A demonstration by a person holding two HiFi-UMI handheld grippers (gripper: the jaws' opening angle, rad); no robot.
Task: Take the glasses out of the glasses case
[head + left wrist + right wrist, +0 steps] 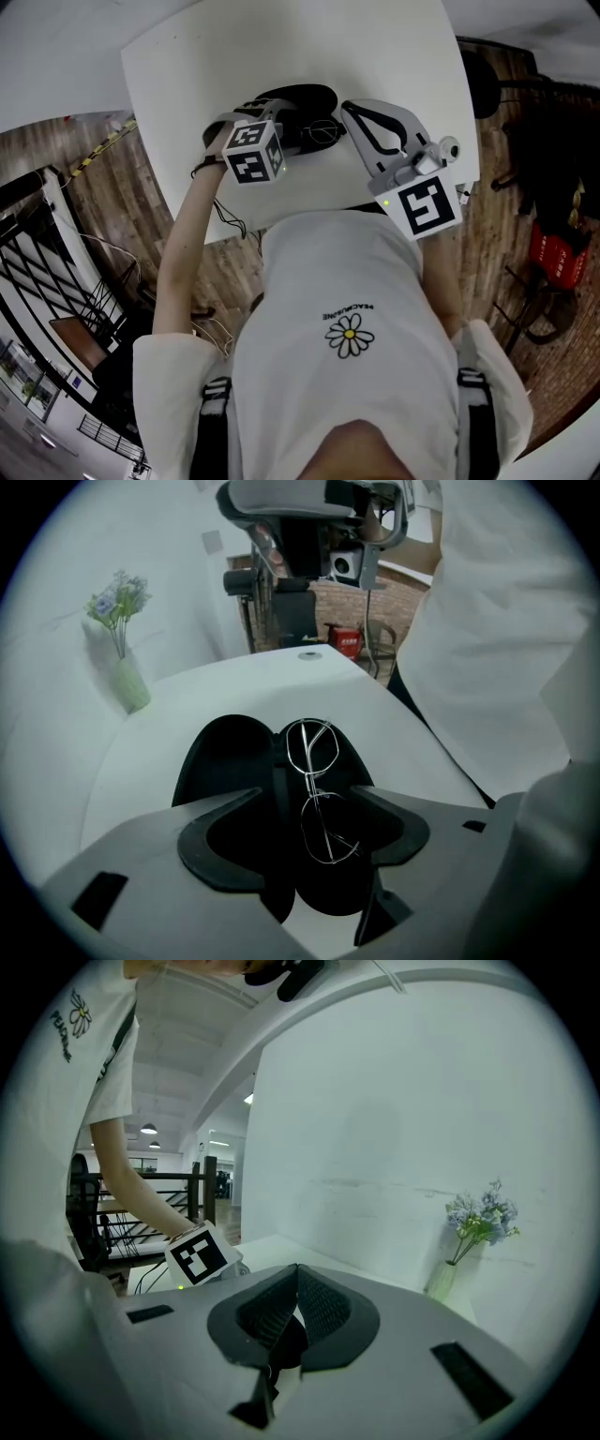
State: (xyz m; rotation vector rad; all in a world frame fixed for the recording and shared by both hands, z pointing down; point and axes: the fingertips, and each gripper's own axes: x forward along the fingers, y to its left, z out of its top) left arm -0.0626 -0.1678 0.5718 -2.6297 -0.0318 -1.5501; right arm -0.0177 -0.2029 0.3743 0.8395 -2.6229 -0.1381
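Left gripper (pixel 307 797): fingers spread wide with nothing clamped, straddling the open case in the lower centre of the left gripper view.
Right gripper (pixel 296 1274): fingers (pixel 328 1307) pressed together at the tips; a dark shape shows in the gap beneath them, and whether they pinch anything cannot be told.
Glasses (pixel 314 782): thin wire frame, folded, lying in the right half of the case, centre of the left gripper view.
Glasses case (pixel 230 761): black, lid open flat, on the white counter (pixel 375 719); top centre in the head view.
Vase of flowers (pixel 127 682): upper left, against the wall.
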